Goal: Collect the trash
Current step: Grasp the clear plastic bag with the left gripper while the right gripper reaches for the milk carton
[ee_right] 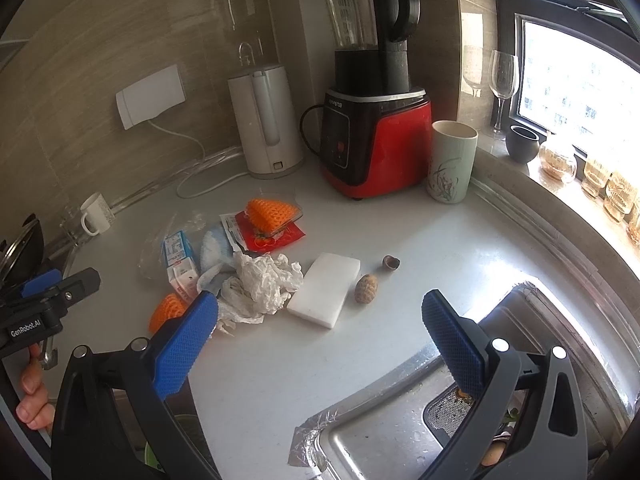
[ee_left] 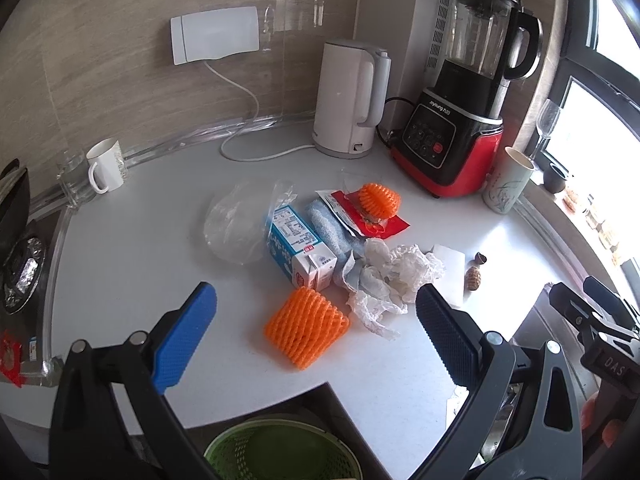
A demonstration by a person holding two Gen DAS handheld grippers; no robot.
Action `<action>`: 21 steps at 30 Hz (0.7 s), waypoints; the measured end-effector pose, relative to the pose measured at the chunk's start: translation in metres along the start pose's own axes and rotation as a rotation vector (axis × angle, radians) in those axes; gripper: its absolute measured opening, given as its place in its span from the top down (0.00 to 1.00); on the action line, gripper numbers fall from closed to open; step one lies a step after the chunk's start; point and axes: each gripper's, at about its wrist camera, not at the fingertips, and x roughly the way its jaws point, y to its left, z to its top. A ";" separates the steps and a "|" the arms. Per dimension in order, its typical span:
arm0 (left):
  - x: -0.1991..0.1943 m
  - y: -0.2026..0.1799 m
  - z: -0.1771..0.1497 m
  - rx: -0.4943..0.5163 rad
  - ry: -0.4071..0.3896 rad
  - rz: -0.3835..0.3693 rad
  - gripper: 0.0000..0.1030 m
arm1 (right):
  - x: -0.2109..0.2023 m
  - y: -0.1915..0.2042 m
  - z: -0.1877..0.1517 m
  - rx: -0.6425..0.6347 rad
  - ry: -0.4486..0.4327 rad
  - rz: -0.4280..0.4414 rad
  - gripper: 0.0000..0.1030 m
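Observation:
Trash lies in a heap on the white counter [ee_left: 132, 264]: an orange foam net [ee_left: 306, 326], a blue-white milk carton [ee_left: 302, 254], crumpled white paper [ee_left: 394, 276], a red wrapper [ee_left: 372, 216] under a second orange net [ee_left: 378, 200], and a clear plastic bag [ee_left: 240, 224]. A green bin [ee_left: 276, 452] stands below the counter's front edge. My left gripper [ee_left: 316, 328] hangs open just above the near orange net. My right gripper [ee_right: 320, 328] is open over bare counter, near the crumpled paper [ee_right: 264, 284] and a white sponge block [ee_right: 324, 288]. Two nut shells [ee_right: 366, 288] lie beside the block.
At the back stand a white kettle [ee_left: 348, 100], a red-black blender [ee_left: 460, 120], a tall cup [ee_right: 452, 160] and a white mug [ee_left: 106, 164]. A steel sink [ee_right: 380, 420] is at the right front, glasses [ee_right: 502, 84] line the windowsill, and a stove burner [ee_left: 20, 276] sits far left.

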 end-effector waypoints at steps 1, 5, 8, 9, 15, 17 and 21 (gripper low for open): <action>0.002 0.002 0.000 0.005 -0.002 0.005 0.07 | 0.003 -0.002 0.000 0.000 0.003 0.000 0.02; 0.019 0.016 -0.001 0.003 0.021 -0.009 0.07 | 0.015 -0.008 -0.005 0.008 0.019 0.014 0.02; 0.040 0.032 0.004 -0.022 0.051 0.004 0.07 | 0.029 -0.012 -0.009 0.016 0.039 0.021 0.02; 0.051 0.038 0.006 -0.027 0.061 0.019 0.07 | 0.035 -0.013 -0.010 0.016 0.050 0.020 0.02; 0.115 0.063 0.012 0.048 0.108 0.102 0.07 | 0.063 -0.019 -0.014 0.003 0.098 -0.004 0.02; 0.135 0.073 0.013 0.049 0.136 0.104 0.07 | 0.071 -0.022 -0.013 -0.001 0.108 -0.020 0.02; 0.173 0.100 0.032 -0.046 0.202 0.045 0.07 | 0.088 -0.026 -0.009 0.012 0.124 -0.039 0.02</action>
